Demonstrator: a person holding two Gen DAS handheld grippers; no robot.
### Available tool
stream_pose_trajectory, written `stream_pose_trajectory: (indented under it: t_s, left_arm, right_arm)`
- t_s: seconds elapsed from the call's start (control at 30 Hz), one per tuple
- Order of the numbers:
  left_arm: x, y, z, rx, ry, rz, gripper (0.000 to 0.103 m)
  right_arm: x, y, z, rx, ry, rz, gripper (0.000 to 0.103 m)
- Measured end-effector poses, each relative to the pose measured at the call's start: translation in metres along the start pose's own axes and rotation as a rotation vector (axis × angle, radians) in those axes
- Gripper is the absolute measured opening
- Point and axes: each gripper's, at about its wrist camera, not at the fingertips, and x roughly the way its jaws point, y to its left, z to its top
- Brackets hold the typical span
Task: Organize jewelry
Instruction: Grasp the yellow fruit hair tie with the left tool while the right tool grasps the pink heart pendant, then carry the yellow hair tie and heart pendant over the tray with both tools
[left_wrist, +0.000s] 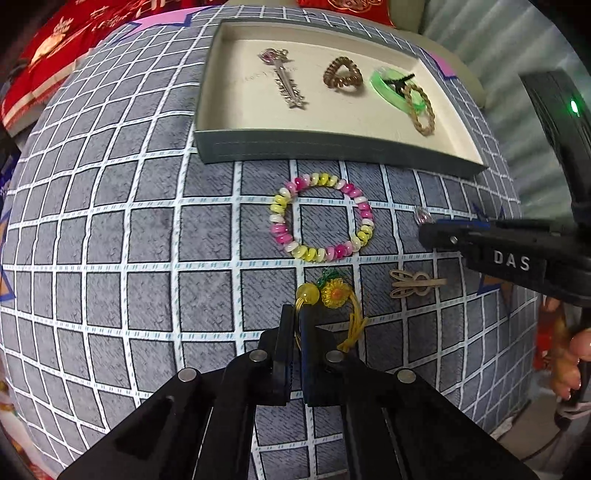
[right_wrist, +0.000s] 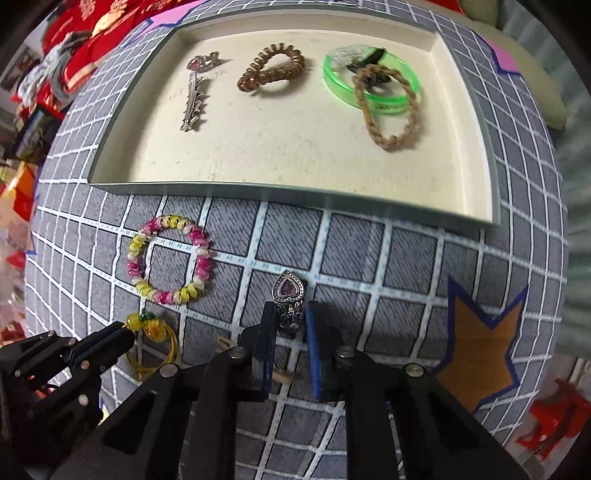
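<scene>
1. On my far left, the left gripper (left_wrist: 297, 317) has its jaws squeezed fully together on the thin yellow cord bracelet with an amber bead and an orange flower charm (left_wrist: 334, 293). The charm end pokes out past the fingertips, and the cord loop trails over the grey cloth with white grid lines (left_wrist: 147, 236). I cannot tell whether it has left the cloth.

2. Just beyond it, the pink, white and yellow coiled hair tie (left_wrist: 322, 217) lies flat on the cloth, near the tray's front wall and untouched.

3. To its right, a small pale wooden clip (left_wrist: 415, 283) also rests loose on the cloth.

4. Further right, the right gripper (right_wrist: 291, 314) is closed narrow on a silver hair clip topped with a purple heart stone (right_wrist: 289, 295). The heart stands clear above the fingertips, with the clip body pinched between the blue pads.

5. Behind all this, the shallow grey tray with a cream floor (right_wrist: 493, 155) already holds, left to right, a silver clip with a pink heart (right_wrist: 194, 94), a brown spiral hair tie (right_wrist: 271, 70), and a translucent green bangle (right_wrist: 371, 79) with a tan braided band (right_wrist: 388, 110) lying across it.

6. By my reckoning the job is past halfway: four pieces sit in the tray, two are gripped and need carrying over its wall, and two more wait on the cloth.
</scene>
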Motion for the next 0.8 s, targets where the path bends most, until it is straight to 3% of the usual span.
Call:
stream_pose_trajectory:
  t_s: [0.33,0.5,0.8]
  left_arm:
    - [-0.023,-0.003,0.006,0.024,-0.045,-0.044,0.013]
    - [-0.049,0.026,0.002,0.031,-0.075,-0.065,0.013]
    - [-0.078,0.024,0.025,0.031,-0.15,-0.081,0.013]
  right_arm:
    - [-0.026,-0.047,-0.021,0.081,-0.026,0.06,0.017]
    - [-0.047,-0.07,-0.028,0.11,-0.051,0.086,0.017]
    - [-0.079,-0.094,-0.025,0.157,-0.099,0.114,0.017]
